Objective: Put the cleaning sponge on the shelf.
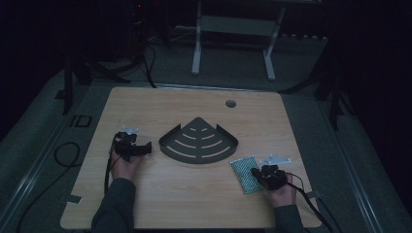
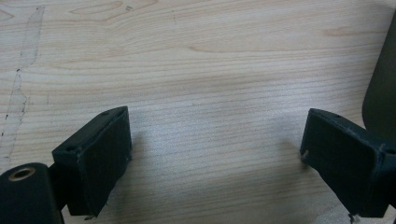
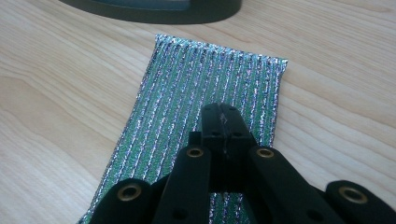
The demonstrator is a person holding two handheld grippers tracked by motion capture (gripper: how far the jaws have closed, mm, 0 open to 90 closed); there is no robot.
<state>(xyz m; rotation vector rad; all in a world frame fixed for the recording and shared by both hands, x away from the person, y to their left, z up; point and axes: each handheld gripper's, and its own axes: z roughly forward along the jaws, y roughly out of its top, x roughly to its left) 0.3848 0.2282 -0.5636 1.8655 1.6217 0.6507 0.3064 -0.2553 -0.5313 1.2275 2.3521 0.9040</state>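
A dark quarter-round slotted rack [image 1: 199, 141] lies flat in the middle of the wooden table [image 1: 184, 199]. A green glittery scouring pad [image 1: 243, 171] lies to its right, near the front. My right gripper [image 1: 255, 173] is over the pad's right side. In the right gripper view its jaws [image 3: 223, 112] are pressed together above the ribbed pad [image 3: 182, 93], with nothing between them, and the rack's rim [image 3: 154, 11] lies beyond. My left gripper [image 1: 145, 148] is just left of the rack. Its jaws [image 2: 215, 149] stand wide apart over bare wood, the rack's edge [image 2: 380, 93] at the far right.
A round cable hole [image 1: 231, 103] sits near the table's far edge. Behind the table stands a white desk frame [image 1: 197, 48] on dim carpet. Cables [image 1: 65, 155] trail off the table on the left and from the right gripper at the front right corner.
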